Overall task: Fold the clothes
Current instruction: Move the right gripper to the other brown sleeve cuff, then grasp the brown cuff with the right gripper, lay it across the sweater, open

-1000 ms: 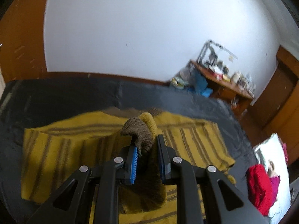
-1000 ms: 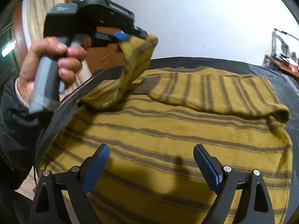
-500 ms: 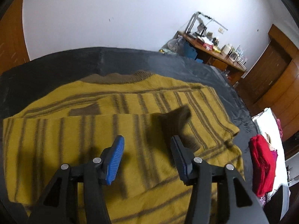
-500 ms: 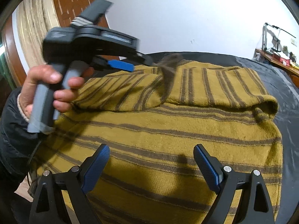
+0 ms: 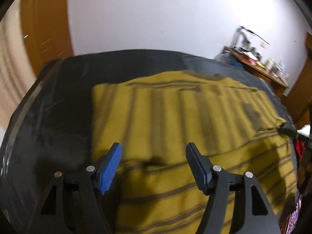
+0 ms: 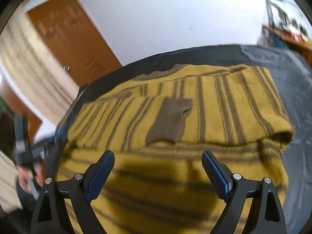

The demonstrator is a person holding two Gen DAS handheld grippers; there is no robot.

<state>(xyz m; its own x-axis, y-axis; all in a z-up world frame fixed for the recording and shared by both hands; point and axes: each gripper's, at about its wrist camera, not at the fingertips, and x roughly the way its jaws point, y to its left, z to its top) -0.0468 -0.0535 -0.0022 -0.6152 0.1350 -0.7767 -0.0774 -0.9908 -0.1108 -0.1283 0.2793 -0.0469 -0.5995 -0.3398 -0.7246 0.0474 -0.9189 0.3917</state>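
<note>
A mustard-yellow sweater with brown stripes (image 5: 175,120) lies flat on a black round table (image 5: 58,105). Both sleeves are folded in across its upper half; a brown cuff (image 6: 171,119) rests on top near the middle. The sweater also fills the right wrist view (image 6: 224,107). My left gripper (image 5: 154,167) is open and empty, just above the sweater's left part. My right gripper (image 6: 158,175) is open and empty, over the sweater's lower half. The left gripper also shows blurred at the far left of the right wrist view (image 6: 25,152), held by a hand.
The table's edge (image 6: 300,156) runs close to the sweater's right side. Red clothes (image 5: 301,148) lie beyond the table at the right. A cluttered wooden desk (image 5: 259,66) stands against the white wall. A brown door (image 6: 72,39) is at the back left.
My left gripper let go of the sleeve cuff, which now lies flat on the sweater. The left gripper opened wide and pulled back to the left. My right gripper stayed open.
</note>
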